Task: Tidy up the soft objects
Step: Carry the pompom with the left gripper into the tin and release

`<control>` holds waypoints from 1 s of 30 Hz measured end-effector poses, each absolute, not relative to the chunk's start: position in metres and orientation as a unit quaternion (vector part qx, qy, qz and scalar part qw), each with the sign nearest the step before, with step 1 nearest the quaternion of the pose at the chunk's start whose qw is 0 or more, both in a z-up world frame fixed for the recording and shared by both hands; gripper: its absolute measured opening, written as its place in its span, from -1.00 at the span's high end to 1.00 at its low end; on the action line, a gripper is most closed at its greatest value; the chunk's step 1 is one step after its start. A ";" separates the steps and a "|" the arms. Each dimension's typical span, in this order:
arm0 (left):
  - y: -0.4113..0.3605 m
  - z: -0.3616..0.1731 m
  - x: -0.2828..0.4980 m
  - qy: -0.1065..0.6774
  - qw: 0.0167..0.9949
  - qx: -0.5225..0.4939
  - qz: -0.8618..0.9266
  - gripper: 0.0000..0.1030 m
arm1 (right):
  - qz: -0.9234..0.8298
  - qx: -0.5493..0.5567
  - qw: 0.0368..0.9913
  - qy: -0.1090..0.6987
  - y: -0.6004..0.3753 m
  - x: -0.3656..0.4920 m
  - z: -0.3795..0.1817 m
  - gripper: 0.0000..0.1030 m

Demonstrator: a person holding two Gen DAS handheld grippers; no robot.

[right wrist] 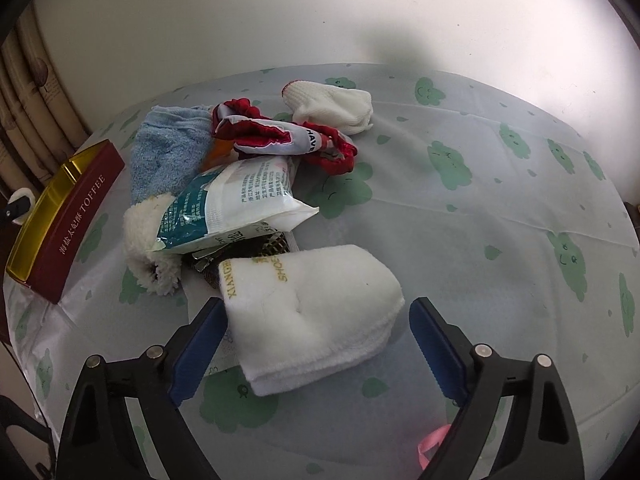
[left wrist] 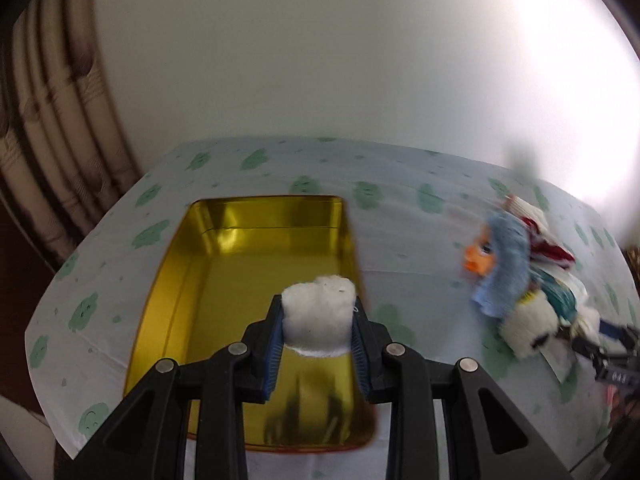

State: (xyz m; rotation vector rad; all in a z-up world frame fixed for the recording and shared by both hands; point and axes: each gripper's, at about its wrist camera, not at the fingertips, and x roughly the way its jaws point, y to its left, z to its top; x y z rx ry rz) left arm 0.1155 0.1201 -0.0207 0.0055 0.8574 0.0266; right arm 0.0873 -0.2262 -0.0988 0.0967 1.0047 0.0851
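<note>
Left claw (left wrist: 319, 322) is squeezing a light cotton wad (left wrist: 318, 314) over the gold tin (left wrist: 240, 248), while the right claw (right wrist: 316, 344) is gaping around the folded white cloth (right wrist: 316, 320), which looks soft, best pinched across its thick fold.

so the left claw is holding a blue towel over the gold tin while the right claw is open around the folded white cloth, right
Not quite. The left claw grips a white cotton wad, not a blue towel, as the left wrist view shows. The blue towel lies in the pile on the table. The rest holds: the wad is over the gold tin, and the right claw is open around the folded white cloth.
</note>
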 end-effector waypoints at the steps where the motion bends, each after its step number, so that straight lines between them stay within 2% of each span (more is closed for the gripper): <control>1: 0.127 -0.022 0.119 0.419 0.908 -0.004 0.018 0.41 | 0.042 0.047 0.874 0.481 -0.226 0.088 -0.099 -0.69; 18: 0.171 -0.057 0.179 0.471 0.882 0.009 0.029 0.41 | 0.048 0.045 0.873 0.484 -0.221 0.091 -0.103 -0.58; 30: 0.170 -0.078 0.193 0.500 0.865 0.033 0.033 0.35 | 0.056 0.049 0.874 0.480 -0.221 0.091 -0.105 -0.32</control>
